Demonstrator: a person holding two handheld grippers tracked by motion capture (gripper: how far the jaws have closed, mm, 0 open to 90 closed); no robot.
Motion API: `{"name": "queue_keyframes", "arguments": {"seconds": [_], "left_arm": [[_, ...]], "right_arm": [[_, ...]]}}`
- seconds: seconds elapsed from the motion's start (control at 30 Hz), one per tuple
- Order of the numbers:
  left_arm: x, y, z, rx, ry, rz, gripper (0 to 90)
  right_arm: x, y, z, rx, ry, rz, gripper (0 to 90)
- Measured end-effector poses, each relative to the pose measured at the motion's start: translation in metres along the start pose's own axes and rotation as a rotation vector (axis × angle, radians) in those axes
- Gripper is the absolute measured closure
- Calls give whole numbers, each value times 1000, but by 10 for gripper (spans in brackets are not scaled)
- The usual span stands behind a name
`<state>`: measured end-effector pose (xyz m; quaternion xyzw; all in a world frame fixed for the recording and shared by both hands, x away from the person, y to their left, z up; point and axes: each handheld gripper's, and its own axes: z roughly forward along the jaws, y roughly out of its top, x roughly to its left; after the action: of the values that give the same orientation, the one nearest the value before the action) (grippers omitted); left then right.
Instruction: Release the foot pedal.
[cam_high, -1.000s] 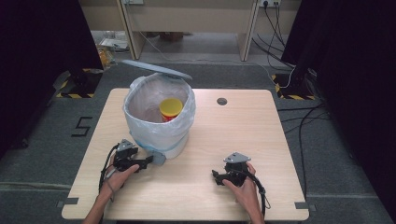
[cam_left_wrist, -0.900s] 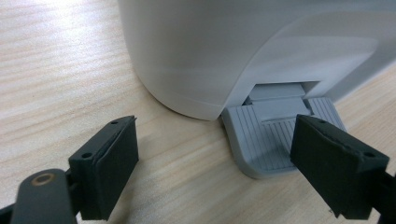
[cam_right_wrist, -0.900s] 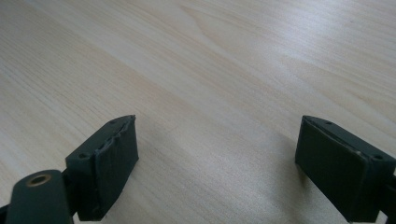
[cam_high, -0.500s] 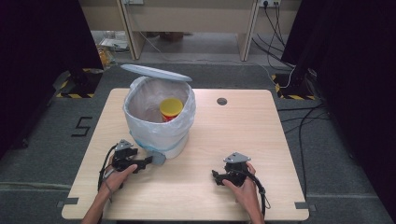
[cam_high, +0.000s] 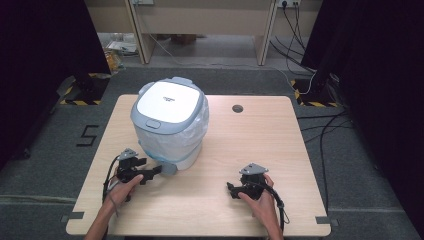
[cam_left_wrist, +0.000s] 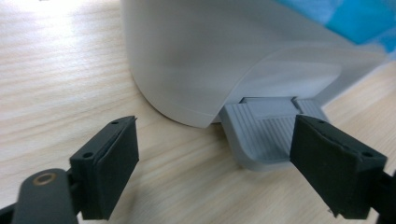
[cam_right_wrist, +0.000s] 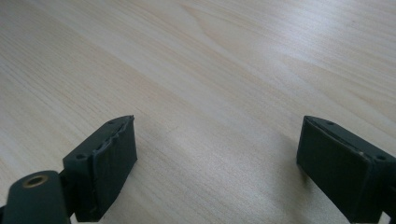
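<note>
Pedal bin (cam_high: 170, 125) stands lid-down at the table's (cam_high: 280, 145) left-centre, its grey foot pedal (cam_left_wrist: 266, 135) jutting toward the left gripper (cam_left_wrist: 229, 172) — jaws wide, holding nothing, right jaw at the pedal's edge — while the right gripper (cam_right_wrist: 217, 172), likewise agape and empty, rests well apart.

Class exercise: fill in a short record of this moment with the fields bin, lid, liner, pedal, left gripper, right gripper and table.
bin: white pedal bin, upright on the left half of the table
lid: grey-rimmed white lid, shut
liner: plastic bag hanging out below the lid
pedal: grey foot pedal at the bin's base, by the person
left gripper: left gripper open, low at the pedal
right gripper: right gripper open over bare wood
table: light wooden table with a cable hole
</note>
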<state>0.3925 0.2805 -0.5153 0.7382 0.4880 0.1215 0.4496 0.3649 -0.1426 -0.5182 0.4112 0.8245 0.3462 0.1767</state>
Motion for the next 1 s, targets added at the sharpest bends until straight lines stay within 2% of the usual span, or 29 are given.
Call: {"name": "queue_keyframes", "arguments": {"seconds": [0.1, 0.33, 0.47, 0.57, 0.67, 0.83, 0.9, 1.0], "left_arm": [[2, -2, -3, 11, 16, 5, 153], [-1, 0, -15, -2, 1, 19, 151], [-6, -1, -22, -5, -11, 32, 148], [-12, -8, -26, 10, -45, 43, 148], [-16, -15, -30, 22, -54, 53, 148], [-20, -23, -27, 42, -68, 69, 149], [-24, -28, -21, 79, -66, 94, 150], [-30, -32, -18, 94, -68, 131, 149]], "right_arm": [[0, 0, 0, 0, 1, 0, 122], [0, 0, 0, -1, 0, 0, 121], [0, 0, 0, -1, 0, -1, 121], [0, 0, 0, -1, 0, 0, 121], [0, 0, 0, -1, 0, 0, 121], [0, 0, 0, -1, 1, -1, 121], [0, 0, 0, 0, 1, -1, 121], [0, 0, 0, -1, 1, -1, 121]]}}
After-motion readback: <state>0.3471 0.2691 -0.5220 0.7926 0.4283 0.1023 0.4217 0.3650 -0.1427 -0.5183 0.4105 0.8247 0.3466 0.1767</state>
